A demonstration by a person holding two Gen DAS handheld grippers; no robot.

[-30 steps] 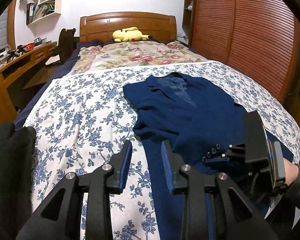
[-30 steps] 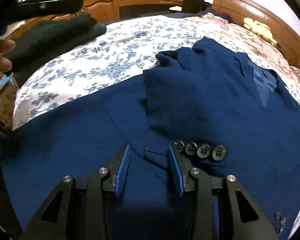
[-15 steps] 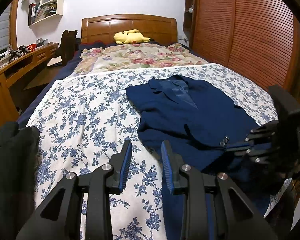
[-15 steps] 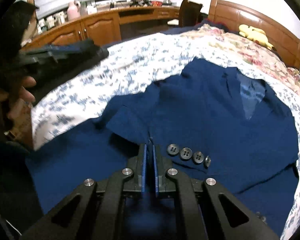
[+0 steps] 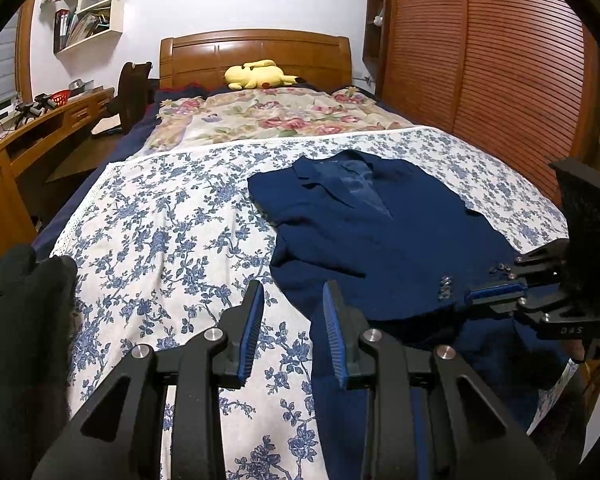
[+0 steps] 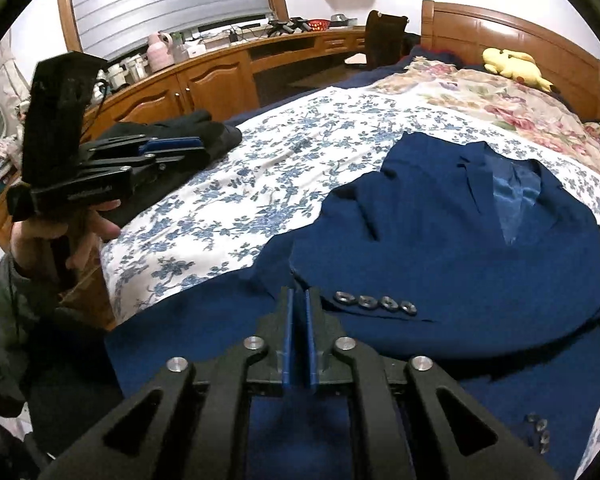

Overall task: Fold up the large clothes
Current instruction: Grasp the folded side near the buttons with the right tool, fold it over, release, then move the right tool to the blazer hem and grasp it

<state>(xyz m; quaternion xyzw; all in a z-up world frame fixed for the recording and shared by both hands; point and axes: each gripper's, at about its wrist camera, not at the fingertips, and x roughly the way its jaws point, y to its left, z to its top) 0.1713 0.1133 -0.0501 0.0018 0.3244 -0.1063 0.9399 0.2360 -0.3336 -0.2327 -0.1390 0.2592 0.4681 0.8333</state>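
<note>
A navy blue suit jacket (image 5: 380,240) lies on the floral bedspread (image 5: 172,240), collar toward the headboard, one sleeve folded across its front. It also shows in the right wrist view (image 6: 460,240). My right gripper (image 6: 298,300) is shut on the sleeve cuff beside its row of buttons (image 6: 374,303); it shows at the right edge of the left wrist view (image 5: 496,294). My left gripper (image 5: 292,320) is open and empty above the bed, left of the jacket's hem. In the right wrist view it (image 6: 172,146) is held off the bed's left side.
A black garment (image 6: 180,132) lies at the bed's near left corner. A yellow plush toy (image 5: 260,74) rests by the wooden headboard (image 5: 252,52). A wooden desk (image 6: 220,72) runs along the left. A slatted wardrobe (image 5: 500,80) stands right.
My right gripper shut on the sleeve cuff and pulled it to the right across the jacket front. My left gripper drew back and rose, staying open.
</note>
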